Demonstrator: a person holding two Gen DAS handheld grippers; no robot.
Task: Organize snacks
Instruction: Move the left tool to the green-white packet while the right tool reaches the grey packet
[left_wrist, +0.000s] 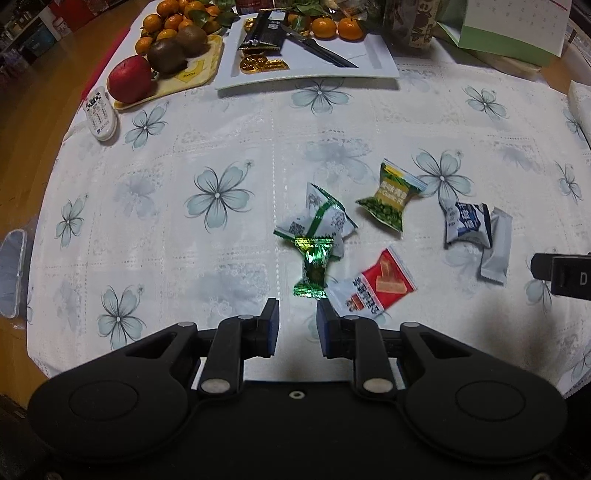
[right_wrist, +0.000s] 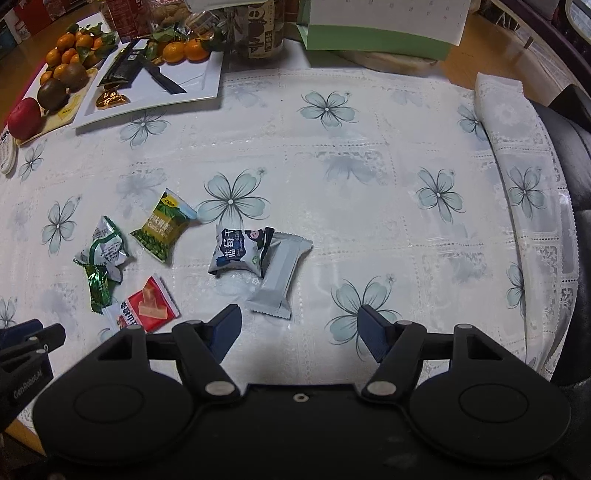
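Several small snack packets lie loose on the flowered tablecloth. A shiny green candy (left_wrist: 313, 266) (right_wrist: 98, 283) lies just ahead of my left gripper (left_wrist: 296, 314), which is open and empty. Beside it are a white-green packet (left_wrist: 320, 218) (right_wrist: 105, 246), a red packet (left_wrist: 373, 286) (right_wrist: 147, 312), a green pea packet (left_wrist: 389, 201) (right_wrist: 162, 229), a blue-white packet (left_wrist: 466, 223) (right_wrist: 238, 251) and a grey packet (left_wrist: 495, 245) (right_wrist: 279, 278). My right gripper (right_wrist: 300, 328) is wide open and empty, just short of the grey packet.
A white tray (left_wrist: 373, 55) (right_wrist: 199, 74) at the back holds dark packets, gold candies, a knife and tangerines. A fruit board (left_wrist: 192, 70) with apple, kiwis and tangerines stands to its left. A remote (left_wrist: 99, 112) lies at the left. Boxes and jars crowd the back edge.
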